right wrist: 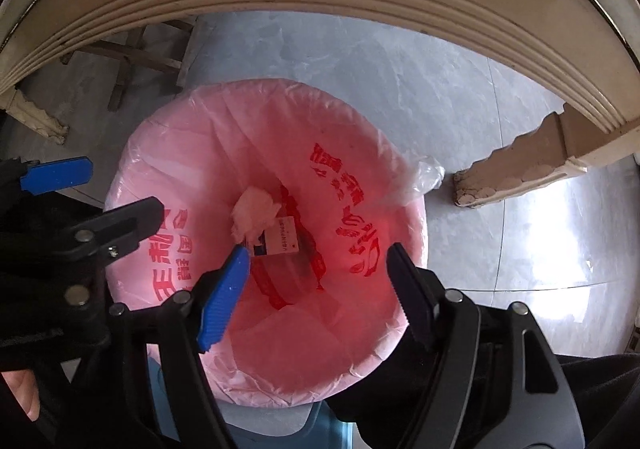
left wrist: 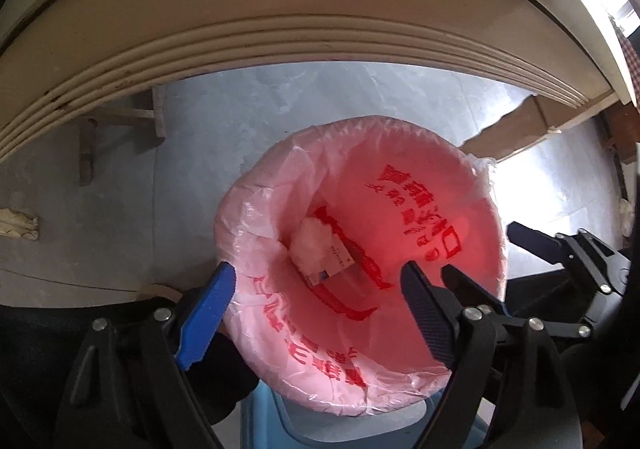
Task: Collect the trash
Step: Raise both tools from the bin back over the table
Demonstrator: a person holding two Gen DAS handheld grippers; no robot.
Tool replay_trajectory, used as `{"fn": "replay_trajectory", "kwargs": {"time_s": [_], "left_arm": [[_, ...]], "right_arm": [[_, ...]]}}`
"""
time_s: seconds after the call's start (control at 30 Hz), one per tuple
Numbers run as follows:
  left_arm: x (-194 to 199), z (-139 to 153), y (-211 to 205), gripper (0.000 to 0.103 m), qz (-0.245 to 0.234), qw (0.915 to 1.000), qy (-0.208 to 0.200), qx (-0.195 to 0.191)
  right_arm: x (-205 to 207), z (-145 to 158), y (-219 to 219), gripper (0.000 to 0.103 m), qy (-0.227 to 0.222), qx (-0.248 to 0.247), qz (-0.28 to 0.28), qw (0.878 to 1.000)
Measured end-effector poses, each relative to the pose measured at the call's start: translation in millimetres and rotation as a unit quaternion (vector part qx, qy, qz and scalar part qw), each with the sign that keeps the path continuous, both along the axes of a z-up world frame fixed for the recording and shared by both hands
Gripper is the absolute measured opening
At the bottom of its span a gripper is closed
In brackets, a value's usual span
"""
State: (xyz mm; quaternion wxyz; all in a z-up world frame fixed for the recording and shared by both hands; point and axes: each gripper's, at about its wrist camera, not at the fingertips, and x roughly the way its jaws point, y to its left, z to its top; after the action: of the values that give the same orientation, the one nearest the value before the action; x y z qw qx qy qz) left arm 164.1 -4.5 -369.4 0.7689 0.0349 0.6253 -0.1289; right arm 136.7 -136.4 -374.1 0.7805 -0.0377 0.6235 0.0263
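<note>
Bin: pink liner bag [left wrist: 400,177] with red print, on grey floor [left wrist: 280,97].
Trash: white tissue wad [right wrist: 254,215] and small card [right wrist: 282,239], at the liner's bottom.
Left gripper [left wrist: 320,305]: jaws wide, empty, above the liner.
Right gripper [right wrist: 316,285]: jaws wide, empty, above the liner.

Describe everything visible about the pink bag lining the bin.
The pink bag is thin, translucent, crinkled plastic printed with red characters. It lines a round bin, its mouth folded out over the rim, with a loose clear flap at the far-right edge. It stands open on a grey floor beside a cream table. At its bottom lie a white crumpled tissue and a small printed card. Both open grippers hover above it, not touching.
</note>
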Motion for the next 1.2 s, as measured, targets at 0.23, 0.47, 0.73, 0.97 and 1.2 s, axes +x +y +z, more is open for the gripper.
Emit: {"fn": "replay_trajectory", "kwargs": {"time_s": [0.23,0.47,0.73,0.97,1.2], "left_arm": [[5.0,6.2,15.3,0.083,0.036,0.9993,-0.013,0.006],[-4.6,35.0,21.4,0.083,0.050,0.9976,-0.048,0.004],[-25.6,111.6,29.0,0.083,0.044,0.9898,-0.134,0.023],[-36.9,189.0,38.5,0.084,0.045,0.9798,-0.192,0.033],[-37.6,257.5,45.4,0.089,0.042,0.9675,-0.249,0.018]], "right_arm": [[0.8,13.6,-5.7,0.071,-0.020,0.009,-0.015,1.000],[-9.2,45.5,-3.0,0.071,-0.067,0.003,-0.011,0.998],[-28.9,116.9,-3.0,0.071,-0.144,0.011,-0.015,0.989],[-43.0,183.9,-8.8,0.078,-0.211,0.026,-0.030,0.977],[-47.9,255.1,-13.4,0.083,-0.285,0.019,-0.031,0.958]]}}
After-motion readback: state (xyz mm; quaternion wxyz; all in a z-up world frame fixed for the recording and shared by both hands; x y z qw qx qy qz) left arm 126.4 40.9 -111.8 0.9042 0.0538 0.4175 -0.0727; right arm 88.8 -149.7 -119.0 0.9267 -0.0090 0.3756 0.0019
